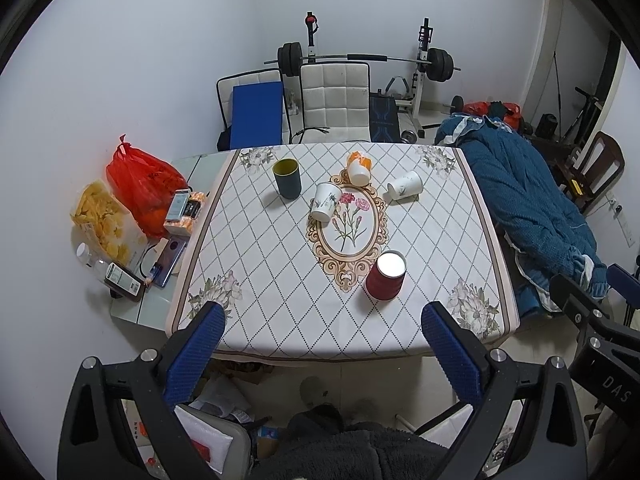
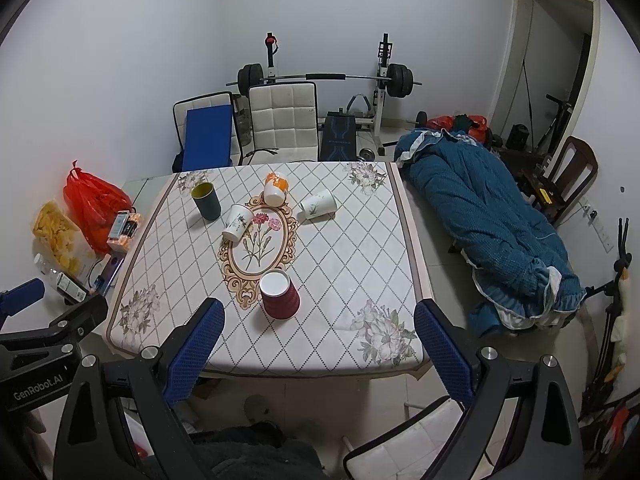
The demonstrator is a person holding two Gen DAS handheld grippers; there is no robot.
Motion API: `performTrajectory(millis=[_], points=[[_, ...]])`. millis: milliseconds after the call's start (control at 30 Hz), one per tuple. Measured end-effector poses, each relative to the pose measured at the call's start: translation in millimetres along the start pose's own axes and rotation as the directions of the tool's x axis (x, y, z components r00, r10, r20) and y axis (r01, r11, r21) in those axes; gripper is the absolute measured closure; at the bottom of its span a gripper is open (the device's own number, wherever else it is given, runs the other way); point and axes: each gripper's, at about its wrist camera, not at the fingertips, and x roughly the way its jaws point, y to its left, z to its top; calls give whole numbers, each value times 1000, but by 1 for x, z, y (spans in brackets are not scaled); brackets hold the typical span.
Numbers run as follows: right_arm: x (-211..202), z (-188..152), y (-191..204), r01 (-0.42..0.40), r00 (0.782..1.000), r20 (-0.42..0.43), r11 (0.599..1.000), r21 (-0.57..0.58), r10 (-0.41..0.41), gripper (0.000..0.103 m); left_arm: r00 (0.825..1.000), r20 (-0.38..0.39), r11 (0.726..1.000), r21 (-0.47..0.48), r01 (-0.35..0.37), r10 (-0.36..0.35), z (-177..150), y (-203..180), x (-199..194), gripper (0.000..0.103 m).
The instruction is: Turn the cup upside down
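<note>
Both claws hang back off the near edge of the surface [image 1: 472,240], jaws spread wide, nothing held: left claw [image 1: 324,320], right claw [image 2: 320,320].

Cups on the cloth: the red paper cup [image 1: 386,276] nearest, already inverted w/ white base up; the dark green cup [image 1: 287,178] at far left, upright, mouth up; the floral white cup [image 1: 326,202] near the medallion, which looks inverted but tilted; the orange-white cup [image 1: 358,168] behind it, also mouth-down by the look; another white cup [image 1: 405,186] lying on its side at far right. In the right wrist view the same red paper cup [image 2: 280,294] sits just ahead, between the fingertips' line of sight.

Judgement: the green cup is the only one clearly upright, so prob. the next target; the side-lying white cup is the alt.

To do it well:
- Approach w/ left claw since the green cup is on that side; keep the right clear.
- Come in level, pads on opposite walls at mid-height, not the rim.
- Squeeze lightly; the paper ones would crush.
- Lift clear before rolling the wrist, else the rim drags the cloth.
- Set the mouth flat, then release.
- Mind the floral cup just beside it; it may tip.
</note>
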Motion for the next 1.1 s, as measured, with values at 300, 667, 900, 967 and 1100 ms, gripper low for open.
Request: performTrajectory(millis=[300, 667, 900, 967, 1100], points=[[5, 1, 1, -3, 1000, -4, 1000, 1, 3, 5, 1000, 1, 1000, -1, -1, 1, -1, 1, 2, 2], [8, -1, 2, 1, 1000, -6, 1000, 2, -1, 5, 1000, 0, 1000, 0, 1, -1, -1, 3, 3, 2], [11, -2, 1, -1, 1000, -8, 1000, 6, 1, 5, 1000, 1, 1000, -2, -2, 2, -2, 3, 5, 2], [12, -3, 2, -1, 1000, -10, 1000, 9, 1, 5, 1000, 0, 1000, -2, -2, 2, -2, 4, 6, 2], [15, -3, 0, -2, 1000, -14, 1000, 14, 2, 5, 1000, 1, 1000, -1, -5, 5, -1, 3, 6, 2]])
